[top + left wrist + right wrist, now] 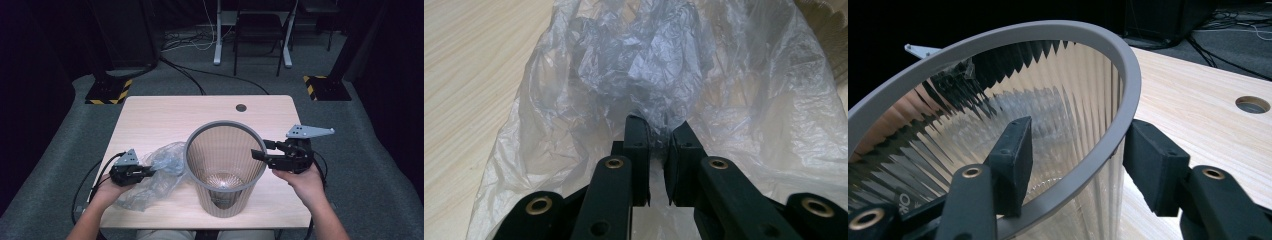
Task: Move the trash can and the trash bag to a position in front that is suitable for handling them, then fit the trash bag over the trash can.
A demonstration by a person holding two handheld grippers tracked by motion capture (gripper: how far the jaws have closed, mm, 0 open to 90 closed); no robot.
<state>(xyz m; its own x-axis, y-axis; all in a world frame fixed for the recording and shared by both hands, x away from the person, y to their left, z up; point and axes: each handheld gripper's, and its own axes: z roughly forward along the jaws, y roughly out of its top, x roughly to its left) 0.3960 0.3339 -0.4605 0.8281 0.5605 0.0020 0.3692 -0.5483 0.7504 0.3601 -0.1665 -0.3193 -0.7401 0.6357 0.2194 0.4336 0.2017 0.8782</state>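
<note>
High view overhead facing forward-down, both gripper views close, sharing the ribbed bin (pixel 225 165) with it

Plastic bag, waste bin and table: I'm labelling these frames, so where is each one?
plastic bag (pixel 644 65): left gripper view, on the crumpled middle ahead of the jaws.
waste bin (pixel 215 126): high view, on the grey rim's far side.
table (pixel 165 112): high view, on the bare wood top beyond the bag.

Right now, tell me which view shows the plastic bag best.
The left gripper view: the bag is close up, pinched by the left gripper. The high view shows it small beside the bin.
</note>
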